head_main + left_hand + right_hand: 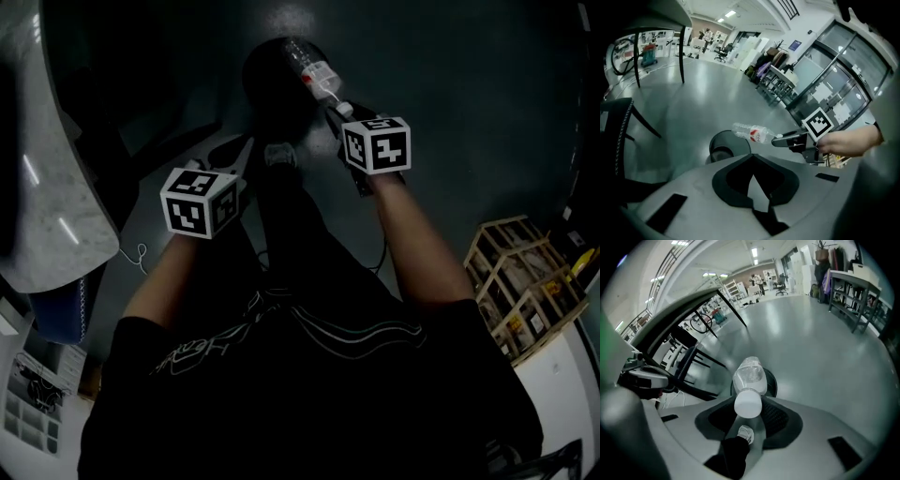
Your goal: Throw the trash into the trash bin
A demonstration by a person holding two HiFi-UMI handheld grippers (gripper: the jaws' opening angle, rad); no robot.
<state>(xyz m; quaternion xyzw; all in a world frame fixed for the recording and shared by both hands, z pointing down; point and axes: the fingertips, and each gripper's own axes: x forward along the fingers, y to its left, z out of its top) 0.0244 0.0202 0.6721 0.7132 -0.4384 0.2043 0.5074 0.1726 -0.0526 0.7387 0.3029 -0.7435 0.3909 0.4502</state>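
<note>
The right gripper [749, 417] is tilted steeply downward, its jaws closed on the capped neck of a plastic water bottle [749, 377]. The bottle's base is aimed ahead, ready for dropping into the trash bin [774, 383] just beyond the jaw tips. The left gripper [753, 182] is lowered alongside, its jaws closed on nothing.

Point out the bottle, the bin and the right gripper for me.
bottle [757, 133]: left gripper view, on its red label.
bin [736, 144]: left gripper view, on its dark inner wall.
right gripper [776, 140]: left gripper view, at its fingertips, closed on the bottle's cap end.
</note>
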